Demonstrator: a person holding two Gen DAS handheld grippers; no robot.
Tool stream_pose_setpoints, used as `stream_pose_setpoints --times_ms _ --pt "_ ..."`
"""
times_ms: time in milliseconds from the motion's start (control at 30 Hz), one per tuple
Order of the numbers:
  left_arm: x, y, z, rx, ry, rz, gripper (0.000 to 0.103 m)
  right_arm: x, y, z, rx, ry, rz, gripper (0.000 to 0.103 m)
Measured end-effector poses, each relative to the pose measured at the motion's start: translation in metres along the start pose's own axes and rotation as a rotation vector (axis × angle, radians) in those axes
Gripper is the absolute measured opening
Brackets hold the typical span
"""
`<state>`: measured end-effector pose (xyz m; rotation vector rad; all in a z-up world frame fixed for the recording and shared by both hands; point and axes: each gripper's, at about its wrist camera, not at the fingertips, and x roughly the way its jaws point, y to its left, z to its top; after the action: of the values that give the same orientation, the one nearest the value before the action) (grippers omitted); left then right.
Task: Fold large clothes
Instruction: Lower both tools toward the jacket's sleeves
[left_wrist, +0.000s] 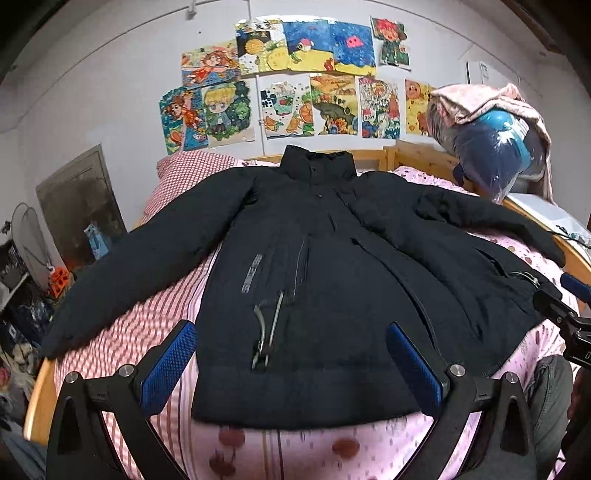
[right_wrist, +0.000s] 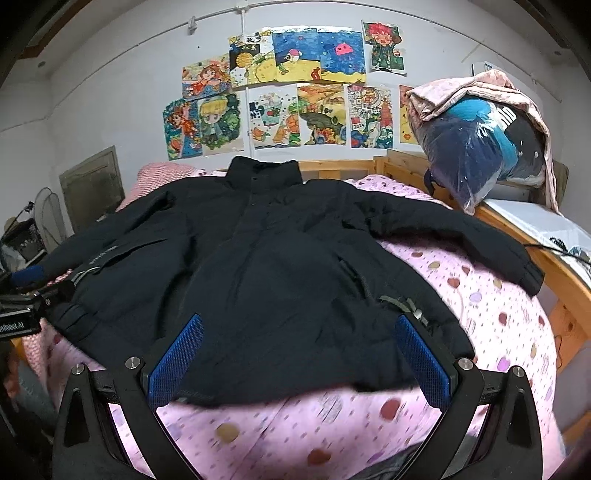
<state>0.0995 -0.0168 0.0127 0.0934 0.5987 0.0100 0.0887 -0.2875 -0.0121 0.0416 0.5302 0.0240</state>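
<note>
- I see a black padded jacket spread flat, front up, on the bed, collar toward the wall and hem toward me.
- Both sleeves are stretched out to the sides; the one on my left reaches the bed's edge, the one on my right ends near the wooden rail.
- The collar stands up, closed, with a placket running down the chest.
- A grey printed strip sits on the jacket's chest, and a light zip pull or cord lies lower on the same side; the print is too blurred to read.
- The fabric looks matte, thick and lightly wrinkled; the hem lies straight across the pink bedding.
- My left gripper has its blue pads wide apart, holding nothing, over the hem on the left half of the jacket.
- My right gripper is equally spread and empty, above the hem on the right half, close to a small grey tab by the pocket.
- Each gripper shows at the edge of the other's view, well apart.
- The bedding is pink with coloured hearts on one side and red-striped on the other.
- A bagged bundle under a pink cloth sits at the head corner on my right.
- Drawings cover the wall behind.
</note>
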Motion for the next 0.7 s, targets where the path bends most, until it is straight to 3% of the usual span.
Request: stream_pose_setpoints --times_ms 433,700 --pt "0.076 -0.031 0.075 0.036 0.096 -0.104 0.103 0.068 -0.037 0.048 0.074 0.064 -0.095 0.102" --pt "0.126 -0.059 0.119 0.085 0.099 -0.151 0.103 0.099 -0.070 0.066 0.132 0.047 -0.083 0.102"
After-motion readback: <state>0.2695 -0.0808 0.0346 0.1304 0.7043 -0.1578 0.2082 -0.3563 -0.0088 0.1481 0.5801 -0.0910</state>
